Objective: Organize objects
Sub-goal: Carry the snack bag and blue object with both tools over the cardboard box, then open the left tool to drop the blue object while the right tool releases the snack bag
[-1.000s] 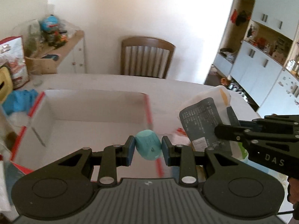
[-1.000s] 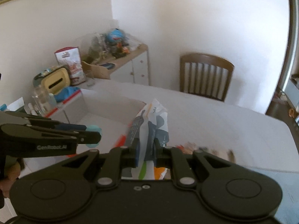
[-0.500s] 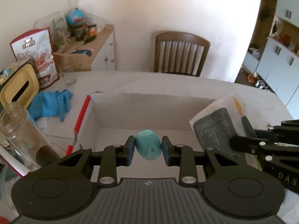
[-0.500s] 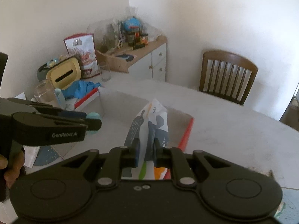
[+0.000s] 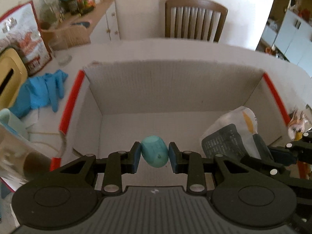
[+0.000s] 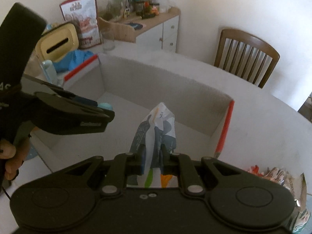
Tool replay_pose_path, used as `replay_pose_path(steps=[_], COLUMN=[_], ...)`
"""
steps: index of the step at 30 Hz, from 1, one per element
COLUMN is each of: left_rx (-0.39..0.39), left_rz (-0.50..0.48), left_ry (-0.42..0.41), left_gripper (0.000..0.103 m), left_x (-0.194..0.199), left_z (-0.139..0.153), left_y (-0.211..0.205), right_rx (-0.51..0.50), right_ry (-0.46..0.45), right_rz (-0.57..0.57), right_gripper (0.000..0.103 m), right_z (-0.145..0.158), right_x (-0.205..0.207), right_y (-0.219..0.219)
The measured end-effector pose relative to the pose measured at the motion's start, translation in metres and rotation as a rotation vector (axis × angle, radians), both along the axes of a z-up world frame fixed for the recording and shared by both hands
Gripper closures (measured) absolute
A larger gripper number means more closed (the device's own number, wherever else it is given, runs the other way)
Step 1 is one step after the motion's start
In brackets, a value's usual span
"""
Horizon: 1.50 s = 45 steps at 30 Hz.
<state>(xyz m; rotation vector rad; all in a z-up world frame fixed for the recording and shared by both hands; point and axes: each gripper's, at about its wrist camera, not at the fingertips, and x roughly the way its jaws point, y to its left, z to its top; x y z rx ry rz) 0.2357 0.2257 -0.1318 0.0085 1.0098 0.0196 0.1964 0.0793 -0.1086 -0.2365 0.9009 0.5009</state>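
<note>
**Both grippers now over the open box**

Since the earlier frames both grippers have moved in above the white cardboard box (image 5: 175, 85) with red edges. On the left, the left gripper (image 5: 154, 154) clamps a teal egg-shaped object (image 5: 155, 153) between its blue pads. On the right, the right gripper (image 6: 152, 157) pinches a printed plastic packet (image 6: 156, 124) inside the box's right end.

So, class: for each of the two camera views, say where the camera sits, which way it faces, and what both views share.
Left wrist: sits on the left gripper, facing down into the cardboard box; its fingers clamp a teal cup.
Right wrist: sits on the right gripper, facing the same box from its right; it clamps a snack packet.
Shared: box, chair, cup, packet, each other's gripper.
</note>
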Motion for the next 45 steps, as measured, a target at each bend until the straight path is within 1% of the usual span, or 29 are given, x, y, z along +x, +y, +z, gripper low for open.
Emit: replay_pose_path(steps=[6, 11, 14, 18, 21, 25, 26, 27, 28, 29, 32, 36, 45], left_rx=[-0.027, -0.056, -0.060, -0.057, -0.063, -0.084, -0.087, -0.082, -0.071, -0.059, -0.043, -0.041, -0.049], left_rz=[-0.010, -0.002, 0.004, -0.001, -0.002, 0.013, 0.015, 0.017, 0.018, 0.013, 0.001, -0.006, -0.042], left_ry=[0.105, 0.166, 0.206, 0.210, 0.210, 0.194, 0.187, 0.177, 0.165, 0.151, 0.122, 0.081, -0.067], left_gripper=[0.072, 0.072, 0.072, 0.072, 0.072, 0.070, 0.064, 0.054, 0.051, 0.050, 0.050, 0.050, 0.050], left_x=[0.009, 0.014, 0.017, 0.018, 0.017, 0.016, 0.015, 0.013, 0.011, 0.009, 0.003, -0.006, -0.036], left_z=[-0.016, -0.023, -0.027, -0.028, -0.028, -0.025, -0.024, -0.022, -0.019, -0.017, -0.009, 0.003, 0.048], left_y=[0.003, 0.007, 0.009, 0.007, 0.008, 0.012, 0.013, 0.012, 0.011, 0.010, 0.008, 0.005, -0.018], right_rx=[-0.054, -0.071, -0.075, -0.084, -0.083, -0.064, -0.058, -0.054, -0.049, -0.044, -0.022, 0.010, 0.100], right_ry=[0.042, 0.058, 0.068, 0.071, 0.073, 0.071, 0.070, 0.070, 0.071, 0.072, 0.060, 0.050, 0.012], right_rz=[-0.021, -0.022, -0.021, -0.015, -0.013, -0.017, -0.016, -0.016, -0.015, -0.014, -0.019, -0.027, -0.060], right_gripper=[0.090, 0.090, 0.089, 0.087, 0.084, 0.082, 0.081, 0.081, 0.080, 0.078, 0.075, 0.073, 0.067], right_z=[-0.017, -0.024, -0.025, -0.028, -0.028, -0.025, -0.024, -0.023, -0.022, -0.021, -0.014, -0.003, 0.027], right_x=[0.004, 0.004, 0.003, 0.002, 0.003, 0.008, 0.007, 0.007, 0.005, 0.004, -0.001, -0.007, -0.022], right_y=[0.006, 0.009, 0.011, 0.011, 0.013, 0.014, 0.013, 0.012, 0.011, 0.010, 0.007, -0.001, -0.026])
